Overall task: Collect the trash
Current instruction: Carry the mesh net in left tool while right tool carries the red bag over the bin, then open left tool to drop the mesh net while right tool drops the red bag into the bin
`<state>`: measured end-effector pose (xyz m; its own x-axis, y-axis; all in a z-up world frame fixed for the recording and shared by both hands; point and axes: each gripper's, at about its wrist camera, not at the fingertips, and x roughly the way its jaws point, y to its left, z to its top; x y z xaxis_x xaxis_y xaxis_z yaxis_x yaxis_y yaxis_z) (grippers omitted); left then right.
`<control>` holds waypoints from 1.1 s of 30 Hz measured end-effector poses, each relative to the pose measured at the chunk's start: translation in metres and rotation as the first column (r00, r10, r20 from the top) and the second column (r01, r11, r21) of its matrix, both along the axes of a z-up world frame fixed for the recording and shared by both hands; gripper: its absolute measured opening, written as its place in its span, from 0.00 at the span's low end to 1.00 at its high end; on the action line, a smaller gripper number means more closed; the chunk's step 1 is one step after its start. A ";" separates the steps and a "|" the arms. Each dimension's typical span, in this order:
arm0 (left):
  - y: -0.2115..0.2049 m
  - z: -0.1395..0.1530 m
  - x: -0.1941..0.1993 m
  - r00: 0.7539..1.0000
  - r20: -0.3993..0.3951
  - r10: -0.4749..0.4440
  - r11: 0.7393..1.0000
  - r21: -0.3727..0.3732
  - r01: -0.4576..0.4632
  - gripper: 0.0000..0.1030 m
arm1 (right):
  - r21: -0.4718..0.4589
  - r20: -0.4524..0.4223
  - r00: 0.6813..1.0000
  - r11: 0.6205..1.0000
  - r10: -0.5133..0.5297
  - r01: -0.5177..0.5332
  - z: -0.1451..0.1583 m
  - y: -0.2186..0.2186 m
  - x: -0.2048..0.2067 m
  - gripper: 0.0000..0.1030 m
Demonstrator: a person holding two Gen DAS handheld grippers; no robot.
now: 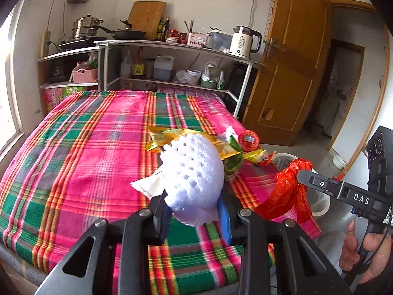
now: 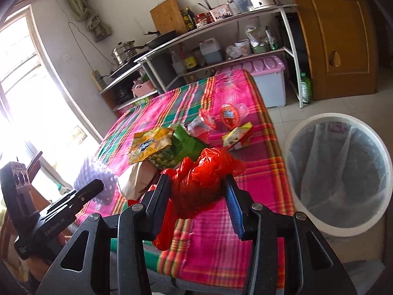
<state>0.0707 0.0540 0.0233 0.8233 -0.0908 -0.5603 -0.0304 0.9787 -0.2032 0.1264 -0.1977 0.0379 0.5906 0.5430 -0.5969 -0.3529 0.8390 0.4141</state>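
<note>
My left gripper point(image 1: 194, 205) is shut on a white foam fruit net point(image 1: 194, 169), lifted above the plaid tablecloth point(image 1: 98, 147). My right gripper point(image 2: 196, 184) is shut on a crumpled red plastic bag point(image 2: 208, 167), whose tail hangs below the fingers. In the left wrist view the right gripper point(image 1: 304, 175) holds the red bag point(image 1: 285, 194) at the table's right edge. More trash lies mid-table: a yellow snack packet point(image 2: 149, 145), a green packet point(image 2: 189, 143), a clear cup with a red lid point(image 2: 203, 123), a red-rimmed lid point(image 2: 229, 116) and a small yellow packet point(image 2: 237, 135).
A white bin with a clear liner point(image 2: 339, 172) stands on the floor right of the table. A white paper bag point(image 2: 132, 179) lies near the front edge. Kitchen shelves point(image 1: 172, 49) line the far wall; a wooden door point(image 1: 289, 73) is at right.
</note>
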 end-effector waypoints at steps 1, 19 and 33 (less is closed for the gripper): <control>-0.008 0.002 0.004 1.000 0.005 -0.021 1.000 -0.003 0.021 0.33 | -0.003 0.006 1.000 1.000 -0.020 0.020 0.001 -0.008 0.000 0.44; -0.138 0.000 0.083 0.942 0.003 -0.335 0.942 -0.020 0.335 0.33 | -0.066 -0.003 0.949 0.946 -0.317 0.316 -0.017 -0.127 0.030 0.44; -0.192 -0.021 0.124 0.903 -0.085 -0.420 0.907 -0.062 0.416 0.42 | -0.127 -0.060 0.914 0.911 -0.402 0.393 -0.047 -0.169 0.050 0.47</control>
